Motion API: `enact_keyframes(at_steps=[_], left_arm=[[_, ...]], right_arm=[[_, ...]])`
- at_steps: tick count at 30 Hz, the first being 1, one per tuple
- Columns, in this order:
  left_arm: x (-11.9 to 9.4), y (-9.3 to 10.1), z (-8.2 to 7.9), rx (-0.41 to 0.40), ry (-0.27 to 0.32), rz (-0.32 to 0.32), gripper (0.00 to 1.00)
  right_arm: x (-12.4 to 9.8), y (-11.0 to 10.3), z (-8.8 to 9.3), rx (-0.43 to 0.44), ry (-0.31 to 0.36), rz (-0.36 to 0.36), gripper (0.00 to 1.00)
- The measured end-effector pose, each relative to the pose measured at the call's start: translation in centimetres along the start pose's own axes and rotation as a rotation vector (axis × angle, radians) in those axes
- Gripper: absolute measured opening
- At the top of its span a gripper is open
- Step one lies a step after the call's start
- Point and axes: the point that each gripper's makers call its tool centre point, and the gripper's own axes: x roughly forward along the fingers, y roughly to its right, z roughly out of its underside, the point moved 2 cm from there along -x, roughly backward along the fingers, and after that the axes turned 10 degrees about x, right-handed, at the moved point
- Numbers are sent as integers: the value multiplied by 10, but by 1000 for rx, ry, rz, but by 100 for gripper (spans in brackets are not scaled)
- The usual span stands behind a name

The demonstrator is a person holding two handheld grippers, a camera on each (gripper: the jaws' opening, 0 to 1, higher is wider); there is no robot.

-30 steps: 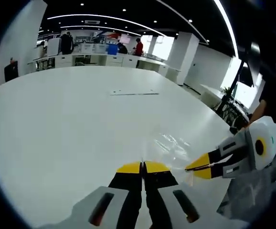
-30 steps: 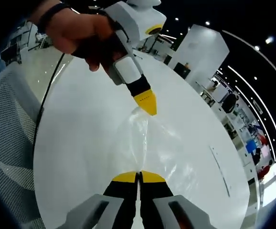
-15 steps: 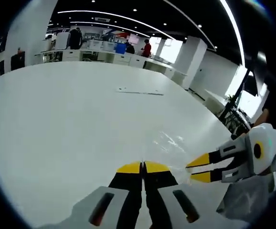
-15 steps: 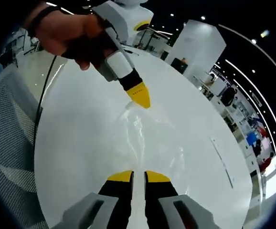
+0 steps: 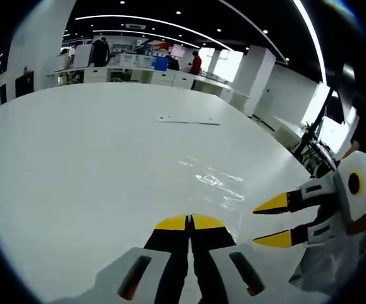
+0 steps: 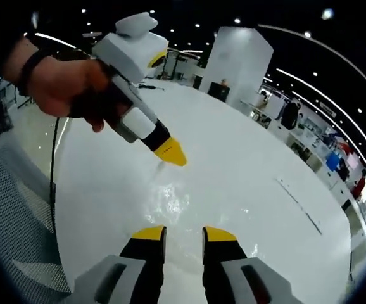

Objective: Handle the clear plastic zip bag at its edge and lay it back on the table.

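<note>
The clear plastic zip bag lies crinkled and mostly flat on the white table. In the left gripper view, my left gripper is shut, with the bag just ahead of its tips. From the right, my right gripper reaches in with its jaws apart, nothing between them. In the right gripper view, the right gripper stands open just short of the bag. There a hand holds the left gripper, and a raised bit of the bag's edge runs up into its shut tip.
A thin flat strip lies farther out on the table. A mesh chair and a black cable sit off the near table edge. Desks and people stand far behind.
My right gripper has opened, let go of the bag and drawn back a little. The bag has dropped lower and now lies flatter on the table. The left gripper stays shut.
</note>
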Motion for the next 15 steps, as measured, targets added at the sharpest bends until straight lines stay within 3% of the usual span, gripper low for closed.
enact_keyframes(at_steps=[8, 15], left_arm=[[3, 1, -3, 5, -1, 11, 0], [4, -1, -5, 5, 5, 9, 0]], right_arm=[[14, -22, -5, -8, -6, -14, 31], [23, -26, -5, 15, -21, -3, 36]])
